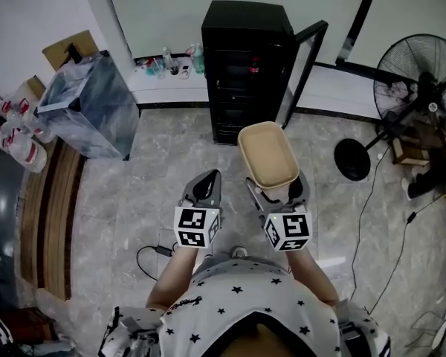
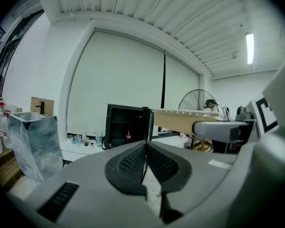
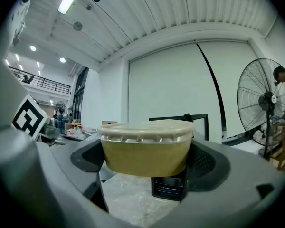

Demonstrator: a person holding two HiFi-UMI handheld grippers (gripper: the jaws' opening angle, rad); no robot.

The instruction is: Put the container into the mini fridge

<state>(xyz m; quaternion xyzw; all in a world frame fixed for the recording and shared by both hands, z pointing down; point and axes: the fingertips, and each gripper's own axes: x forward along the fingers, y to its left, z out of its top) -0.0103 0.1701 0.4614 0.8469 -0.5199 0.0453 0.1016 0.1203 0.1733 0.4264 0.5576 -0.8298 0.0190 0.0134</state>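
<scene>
A tan lidded container (image 1: 268, 155) hangs level above the floor, with my right gripper (image 1: 276, 190) shut on it. In the right gripper view the container (image 3: 146, 147) fills the gap between both pads. The black mini fridge (image 1: 247, 65) stands ahead against the wall with its door (image 1: 303, 64) swung open to the right. A small bottle (image 2: 128, 137) stands on a shelf inside the fridge (image 2: 126, 126). My left gripper (image 1: 204, 189) is held beside the right one, shut with nothing in it; its pads (image 2: 145, 161) meet in the left gripper view.
A plastic-wrapped box (image 1: 89, 106) stands at the left by a wooden bench (image 1: 48, 214). Several bottles (image 1: 175, 62) sit on the low ledge left of the fridge. A standing fan (image 1: 416, 80) and cables (image 1: 372, 199) occupy the right side. The floor is grey tile.
</scene>
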